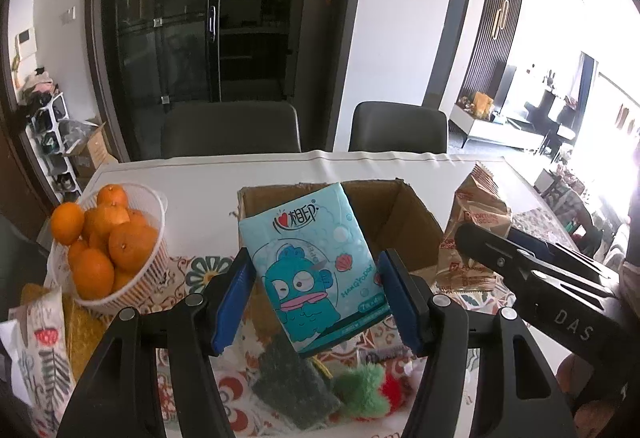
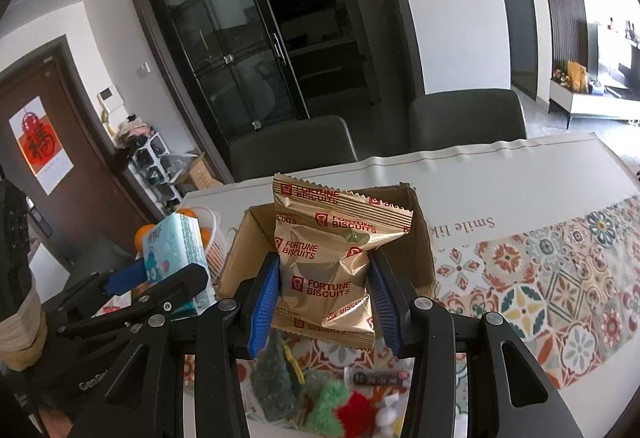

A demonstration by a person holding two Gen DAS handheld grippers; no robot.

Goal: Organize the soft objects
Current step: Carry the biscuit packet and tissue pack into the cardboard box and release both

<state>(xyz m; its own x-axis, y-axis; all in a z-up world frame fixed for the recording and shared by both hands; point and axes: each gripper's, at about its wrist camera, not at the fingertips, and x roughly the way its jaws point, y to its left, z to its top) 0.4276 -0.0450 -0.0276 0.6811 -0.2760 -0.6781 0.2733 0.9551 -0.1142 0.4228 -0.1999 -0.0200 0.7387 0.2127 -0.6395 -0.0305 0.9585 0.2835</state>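
The cardboard box [image 2: 416, 238] floor is hidden behind the biscuit packet [image 2: 326, 258]; the plush toy [image 1: 360, 390] is blurred.

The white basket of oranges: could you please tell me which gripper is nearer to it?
Left. The left gripper, shut on the blue tissue pack, is just beside the white basket of oranges; the right gripper, holding gold biscuit packets, is beyond it.
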